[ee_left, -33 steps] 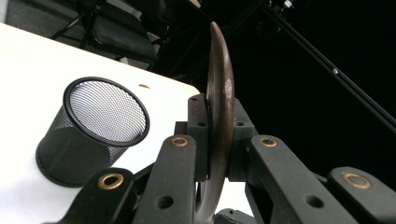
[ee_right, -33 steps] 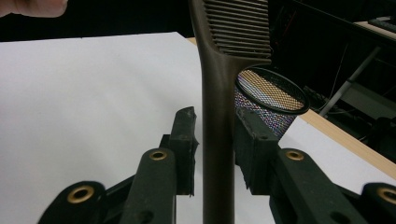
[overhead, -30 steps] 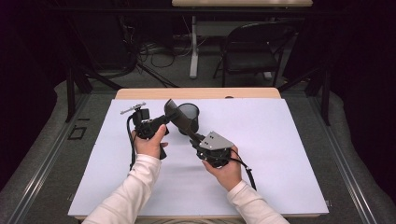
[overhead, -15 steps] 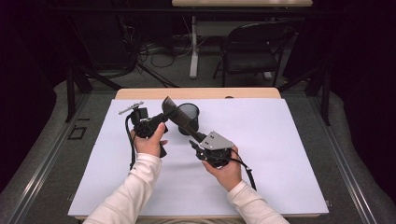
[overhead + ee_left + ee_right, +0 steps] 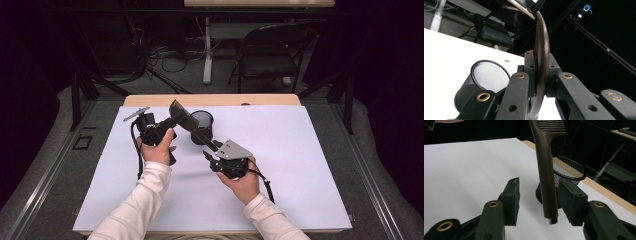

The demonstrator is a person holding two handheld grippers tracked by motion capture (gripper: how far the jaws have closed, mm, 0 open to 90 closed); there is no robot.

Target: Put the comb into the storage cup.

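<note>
The left tongs point(image 5: 537, 75) clamp the brown comb's point(image 5: 541, 45) head above the mesh cup point(image 5: 202, 125); the right tongs point(image 5: 539, 195), just opening, have released its handle, so it may pivot and slip

One comb point(image 5: 186, 120) is up off the surface point(image 5: 300, 165), brown, with a long handle. One mesh cup point(image 5: 204, 124) stands on the surface near its far edge, black and round. Two hand-held grippers are over the surface: the left hand-held gripper point(image 5: 167, 122) and the right hand-held gripper point(image 5: 212, 150), one to each hand. Two hands hold them, the left hand point(image 5: 157, 150) and the right hand point(image 5: 240, 180), both in white sleeves. Past the far edge of the surface stands one black chair point(image 5: 270, 55) and one more table point(image 5: 257, 4).
</note>
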